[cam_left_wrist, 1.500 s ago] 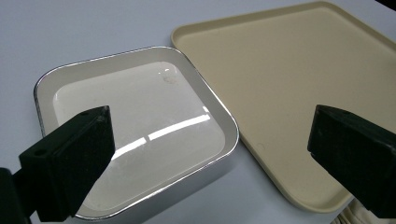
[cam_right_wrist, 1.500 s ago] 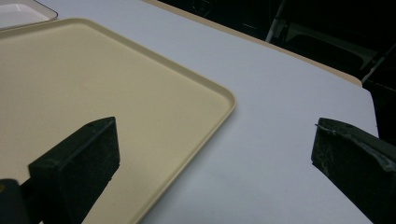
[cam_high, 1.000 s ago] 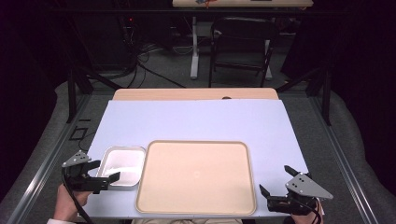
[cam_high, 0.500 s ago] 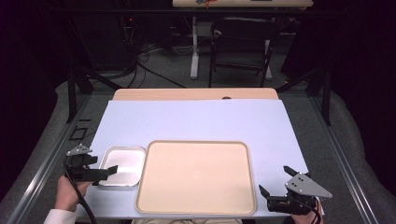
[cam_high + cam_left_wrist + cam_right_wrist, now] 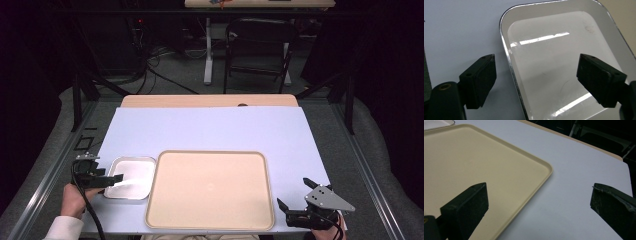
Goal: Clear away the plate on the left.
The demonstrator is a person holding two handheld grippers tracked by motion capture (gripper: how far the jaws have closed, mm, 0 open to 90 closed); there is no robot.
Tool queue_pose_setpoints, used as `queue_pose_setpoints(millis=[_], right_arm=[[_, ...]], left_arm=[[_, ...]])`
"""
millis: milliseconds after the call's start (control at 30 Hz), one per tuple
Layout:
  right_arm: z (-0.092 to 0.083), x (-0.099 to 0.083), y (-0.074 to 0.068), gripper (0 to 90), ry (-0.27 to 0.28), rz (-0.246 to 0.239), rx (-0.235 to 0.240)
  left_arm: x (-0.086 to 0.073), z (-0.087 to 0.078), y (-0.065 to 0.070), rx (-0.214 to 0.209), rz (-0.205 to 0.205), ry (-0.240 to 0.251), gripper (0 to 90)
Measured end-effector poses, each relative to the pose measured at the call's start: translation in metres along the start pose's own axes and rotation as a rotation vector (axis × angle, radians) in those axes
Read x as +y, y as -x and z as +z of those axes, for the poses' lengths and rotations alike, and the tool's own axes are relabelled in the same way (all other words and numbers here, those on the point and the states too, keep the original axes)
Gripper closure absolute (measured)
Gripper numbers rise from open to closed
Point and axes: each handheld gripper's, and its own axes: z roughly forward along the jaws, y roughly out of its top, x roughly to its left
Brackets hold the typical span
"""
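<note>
As fingers (image 5: 479, 82) straddle rim: glossy rounded-rectangular metal tray (image 5: 564, 62).

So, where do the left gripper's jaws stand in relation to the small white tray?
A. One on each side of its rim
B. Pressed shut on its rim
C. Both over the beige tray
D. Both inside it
A: in the left gripper view, the left gripper straddles the rim of the small white tray, jaws apart.

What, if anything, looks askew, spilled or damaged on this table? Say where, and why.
Nothing stands out. The small metal tray lies flat beside the beige tray, both squared to the table. It holds no spill; a faint smudge marks one corner. The left tool, open, straddles its rim.
</note>
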Motion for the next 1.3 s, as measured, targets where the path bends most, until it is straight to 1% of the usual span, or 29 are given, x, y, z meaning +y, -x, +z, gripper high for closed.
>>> queue_pose_setpoints(millis=[33, 100, 133, 200, 267, 300, 333, 400, 433, 467, 500, 533, 567, 633, 800, 933, 1033, 1100, 1167, 1200, 1233, 1267, 1300], right_arm=[[0.0, 0.0, 0.0, 1.1, 0.0, 0.0, 0.002], [0.0, 0.0, 0.0, 1.2, 0.001, -0.002, 0.0], [0.0, 0.0, 0.0, 1.2, -0.003, -0.001, 0.001], [0.0, 0.0, 0.0, 1.3, -0.002, -0.003, 0.004], [0.001, 0.0, 0.0, 1.4, -0.003, -0.004, 0.005], [0.0, 0.0, 0.0, 1.4, -0.002, -0.005, 0.006], [0.0, 0.0, 0.0, 1.4, -0.002, -0.005, 0.006], [0.001, 0.0, 0.0, 1.5, -0.004, -0.004, 0.004], [0.0, 0.0, 0.0, 1.6, -0.002, -0.004, 0.002], [0.0, 0.0, 0.0, 1.6, -0.002, -0.004, 0.002], [0.001, 0.0, 0.0, 1.6, -0.005, -0.003, 0.003], [0.001, 0.0, 0.0, 1.6, -0.005, -0.003, 0.003], [0.001, 0.0, 0.0, 1.6, -0.005, -0.003, 0.004], [0.001, 0.0, 0.0, 1.7, -0.005, -0.003, 0.001], [0.001, 0.0, 0.0, 2.0, -0.005, -0.003, 0.001], [0.001, 0.0, 0.0, 2.0, -0.006, -0.002, -0.001], [0.001, 0.0, 0.0, 2.1, -0.009, -0.003, -0.001], [0.001, 0.0, 0.0, 2.1, -0.008, -0.003, 0.001], [0.001, 0.0, 0.0, 2.3, -0.007, -0.004, -0.001], [0.001, 0.0, 0.0, 2.3, -0.007, -0.004, -0.001], [0.001, 0.0, 0.0, 2.3, -0.006, -0.003, 0.0], [0.001, 0.0, 0.0, 2.3, -0.006, -0.003, 0.0], [0.001, 0.0, 0.0, 2.3, -0.007, -0.004, -0.001]], left_arm=[[0.0, 0.002, 0.0, 0.007, -0.005, -0.002, 19.5], [0.0, 0.004, 0.0, 0.011, -0.008, -0.019, 23.9], [0.0, 0.005, 0.0, 0.015, -0.015, -0.023, 30.5], [-0.002, 0.007, -0.001, 0.032, -0.02, -0.033, 34.2], [-0.002, 0.007, -0.001, 0.039, -0.023, -0.031, 37.9], [-0.002, 0.006, -0.001, 0.055, -0.025, -0.031, 40.1], [-0.002, 0.006, -0.001, 0.055, -0.025, -0.031, 42.7], [-0.004, 0.006, -0.001, 0.072, -0.012, -0.022, 44.5], [-0.005, 0.006, -0.001, 0.087, -0.008, -0.014, 48.7], [-0.005, 0.006, -0.001, 0.087, -0.008, -0.014, 52.1], [-0.006, 0.006, -0.002, 0.089, -0.016, -0.01, 54.5], [-0.006, 0.005, -0.003, 0.091, -0.019, -0.006, 54.5], [-0.007, 0.005, -0.004, 0.095, -0.029, -0.001, 59.4], [-0.007, 0.005, -0.004, 0.095, -0.042, 0.002, 61.1], [-0.008, 0.004, -0.004, 0.107, -0.058, 0.009, 63.6], [-0.009, 0.004, -0.005, 0.111, -0.071, 0.015, 66.3], [-0.01, 0.004, -0.006, 0.083, -0.082, 0.027, 73.4], [-0.011, 0.004, -0.008, 0.074, -0.087, 0.033, 74.0], [-0.012, 0.004, -0.01, 0.063, -0.102, 0.042, 77.3], [-0.012, 0.003, -0.011, 0.059, -0.109, 0.043, 77.3], [-0.013, 0.003, -0.013, 0.053, -0.123, 0.05, 80.3], [-0.013, 0.003, -0.013, 0.053, -0.123, 0.05, 81.8], [-0.013, 0.003, -0.014, 0.048, -0.132, 0.055, 81.8]])
